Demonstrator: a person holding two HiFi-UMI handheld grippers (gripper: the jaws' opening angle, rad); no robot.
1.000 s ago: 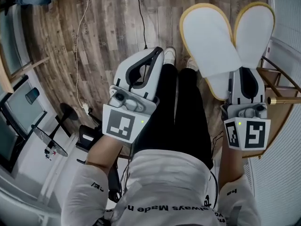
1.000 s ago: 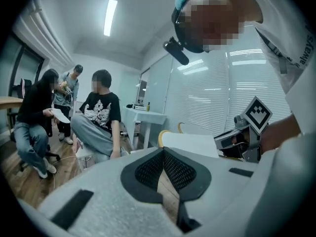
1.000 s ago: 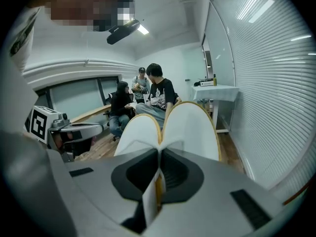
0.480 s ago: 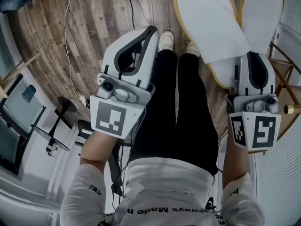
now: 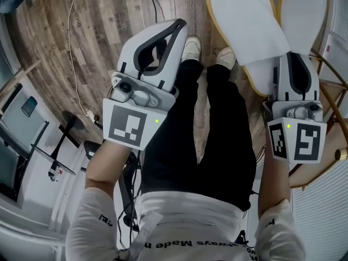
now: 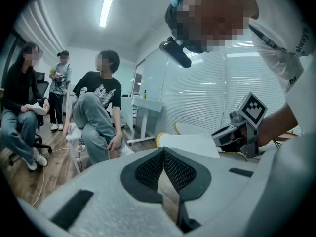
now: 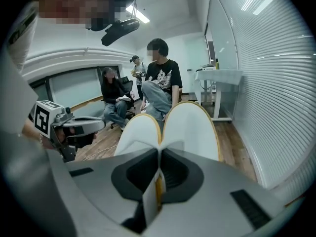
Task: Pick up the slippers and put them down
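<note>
While the right gripper (image 5: 292, 60) has its fingers clenched on the near ends of both slippers (image 5: 247, 26), the pair fans out ahead of it, white soles with yellow edging, held off the wooden floor (image 5: 109, 42) at the far right. Over on the left, the left gripper (image 5: 179, 27) has its fingers pressed together tip to tip, nothing between them. It hangs just left of the person's black trousers (image 5: 206, 118).
</note>
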